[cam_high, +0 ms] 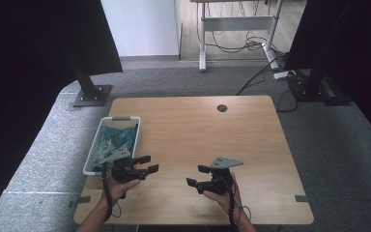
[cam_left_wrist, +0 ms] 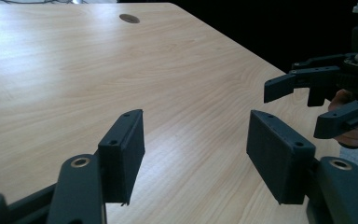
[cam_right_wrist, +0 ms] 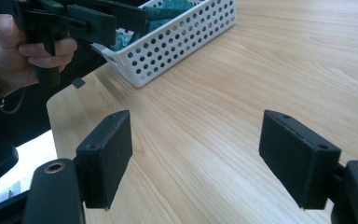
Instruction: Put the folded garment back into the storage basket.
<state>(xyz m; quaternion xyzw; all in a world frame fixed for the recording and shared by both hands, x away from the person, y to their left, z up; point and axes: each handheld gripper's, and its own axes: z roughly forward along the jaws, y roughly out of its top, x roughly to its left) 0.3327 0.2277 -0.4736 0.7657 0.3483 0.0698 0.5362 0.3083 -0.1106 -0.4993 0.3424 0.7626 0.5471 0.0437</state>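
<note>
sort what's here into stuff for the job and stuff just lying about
For the job: left gripper, right gripper, both open and empty; white basket holding teal items.

Lying about: round hole in the table, white desk frame, floor cables.

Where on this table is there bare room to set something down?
The light wooden tabletop is bare from the white perforated basket of teal items across to its right edge, up to the round cable hole. It is crowded only near the front, around the left hand-held gripper and right hand-held gripper.
</note>
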